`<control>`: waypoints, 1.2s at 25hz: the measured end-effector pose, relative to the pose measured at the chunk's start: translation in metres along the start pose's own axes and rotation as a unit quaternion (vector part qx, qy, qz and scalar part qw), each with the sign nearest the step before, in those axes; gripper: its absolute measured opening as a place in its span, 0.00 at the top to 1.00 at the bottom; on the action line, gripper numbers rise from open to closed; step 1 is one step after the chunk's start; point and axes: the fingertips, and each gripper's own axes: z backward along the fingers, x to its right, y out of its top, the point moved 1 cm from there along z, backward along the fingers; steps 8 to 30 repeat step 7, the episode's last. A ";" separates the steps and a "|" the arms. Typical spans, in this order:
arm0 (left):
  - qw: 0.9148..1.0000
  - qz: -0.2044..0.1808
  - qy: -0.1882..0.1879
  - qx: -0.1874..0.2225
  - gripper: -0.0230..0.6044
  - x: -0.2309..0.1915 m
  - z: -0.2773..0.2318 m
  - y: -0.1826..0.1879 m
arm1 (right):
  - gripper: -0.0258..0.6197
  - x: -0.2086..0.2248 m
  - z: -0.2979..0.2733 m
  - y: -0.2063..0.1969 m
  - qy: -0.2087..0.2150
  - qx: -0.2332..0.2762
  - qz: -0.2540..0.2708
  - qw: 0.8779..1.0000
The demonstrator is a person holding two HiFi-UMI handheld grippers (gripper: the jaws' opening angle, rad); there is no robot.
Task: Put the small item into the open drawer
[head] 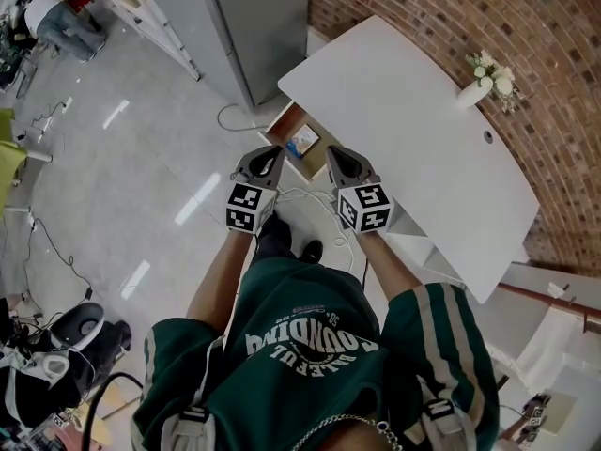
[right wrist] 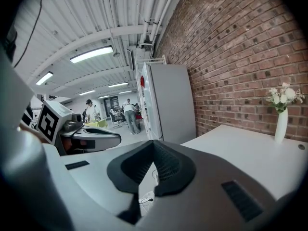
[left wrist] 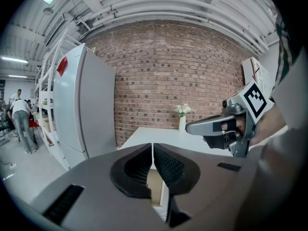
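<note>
Held left claw [head: 274, 152] and right claw [head: 331, 152] closed and empty, side by side, open drawer [head: 285, 123] with small blue-and-white item [head: 303, 141] just ahead between them, slightly nearer the left claw.

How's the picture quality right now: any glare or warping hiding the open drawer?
Head view: lamp glare streaks the floor, none on the open drawer, which is small but clear; the brick wall bows from the wide lens. Left gripper view: dark rounded corners, jaws near the lens and soft. Right gripper view: the ceiling lamp is blown out.
</note>
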 end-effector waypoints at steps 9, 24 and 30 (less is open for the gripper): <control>1.000 0.000 0.001 -0.001 0.92 -0.001 0.000 0.000 | 0.92 0.000 -0.001 0.002 0.001 0.002 0.000 1.000; 1.000 0.000 0.001 -0.001 0.92 -0.001 0.000 0.000 | 0.92 0.000 -0.001 0.002 0.001 0.002 0.000 1.000; 1.000 0.000 0.001 -0.001 0.92 -0.001 0.000 0.000 | 0.92 0.000 -0.001 0.002 0.001 0.002 0.000 1.000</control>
